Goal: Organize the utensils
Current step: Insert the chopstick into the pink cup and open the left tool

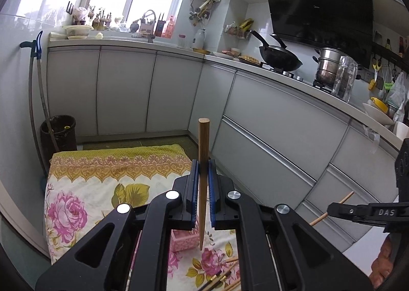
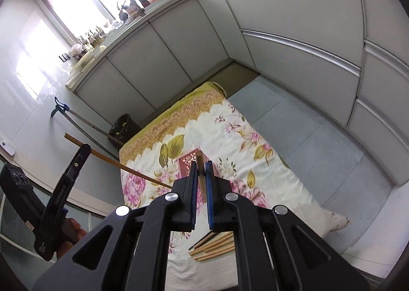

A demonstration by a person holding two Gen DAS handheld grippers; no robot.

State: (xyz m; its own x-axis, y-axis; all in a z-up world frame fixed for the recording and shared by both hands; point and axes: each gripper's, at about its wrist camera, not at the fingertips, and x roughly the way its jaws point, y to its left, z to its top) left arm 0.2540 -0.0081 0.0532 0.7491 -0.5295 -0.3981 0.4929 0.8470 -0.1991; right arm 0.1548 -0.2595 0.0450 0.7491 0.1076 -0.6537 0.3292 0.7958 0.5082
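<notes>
At the far left of the kitchen floor stands a dark waste bin (image 1: 58,132) by the white cabinets (image 1: 125,91). Next to it lies a flowered cloth (image 1: 84,188), spread flat over a low surface.

The left gripper (image 1: 203,163) hangs over this cloth. Its 2 blue pads (image 1: 211,181) are pressed together on 1 wooden chopstick (image 1: 203,153). The stick stands almost upright between them, the blunt end above the pads and the thin tip pointing down toward a pink patterned box (image 1: 184,240) on the cloth. In the left wrist view, some more chopsticks (image 1: 227,278) lie on the cloth, near its lower edge.

Further right, the right gripper (image 2: 202,173) is also above the cloth. Its jaws are clamped on a 2nd chopstick (image 2: 200,160); only a short part with the blunt end shows past the pads. Below this gripper, a loose bundle of chopsticks (image 2: 214,245) rests on the cloth, apart from the box.

On the counter at the right, a black wok (image 1: 280,59) and a steel pot (image 1: 328,67) sit on the stove.
</notes>
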